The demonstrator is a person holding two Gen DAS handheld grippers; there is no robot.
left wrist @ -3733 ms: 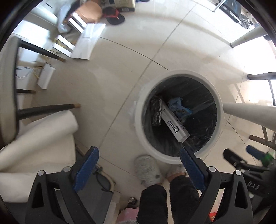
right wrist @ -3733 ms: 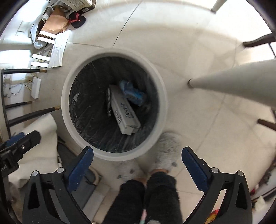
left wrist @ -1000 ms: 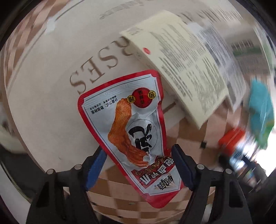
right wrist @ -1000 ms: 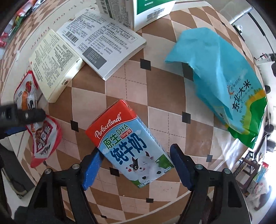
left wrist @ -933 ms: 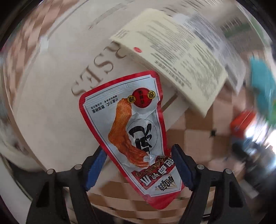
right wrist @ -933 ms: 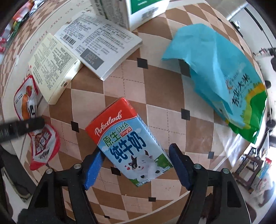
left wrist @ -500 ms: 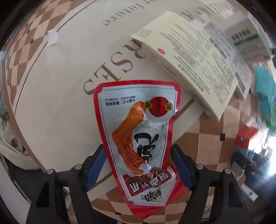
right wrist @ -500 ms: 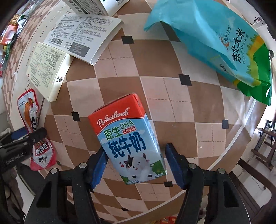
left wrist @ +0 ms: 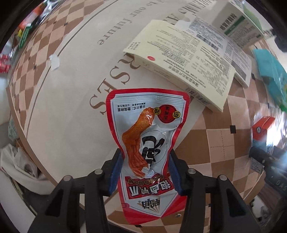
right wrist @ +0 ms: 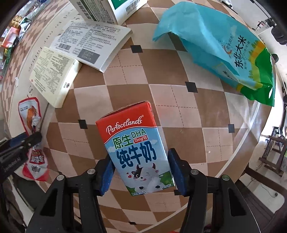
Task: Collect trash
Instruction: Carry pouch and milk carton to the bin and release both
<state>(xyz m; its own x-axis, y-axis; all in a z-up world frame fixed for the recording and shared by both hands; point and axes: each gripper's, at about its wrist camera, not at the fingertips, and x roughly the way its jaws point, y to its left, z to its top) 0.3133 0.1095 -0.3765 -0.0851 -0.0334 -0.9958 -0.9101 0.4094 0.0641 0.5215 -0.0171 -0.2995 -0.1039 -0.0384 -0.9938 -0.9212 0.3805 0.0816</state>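
My left gripper (left wrist: 145,166) is shut on a red and white snack pouch (left wrist: 145,134) with a chicken-foot picture, at the near edge of the round checkered table (left wrist: 53,107). The pouch also shows at the left of the right wrist view (right wrist: 29,114), with the left gripper (right wrist: 34,138) on it. My right gripper (right wrist: 140,172) is shut on a red and blue milk carton (right wrist: 136,150), its blue pads pressing both sides.
A cream flat box (right wrist: 53,77), a white printed box (right wrist: 93,44), a green and white carton (right wrist: 107,9) and a teal rice bag (right wrist: 224,46) lie on the table. Small packets (left wrist: 23,34) sit at the far left edge.
Both grippers left the trash bin and came to the table. In the last half second each closed its jaws, the left on the pouch, the right on the milk carton.
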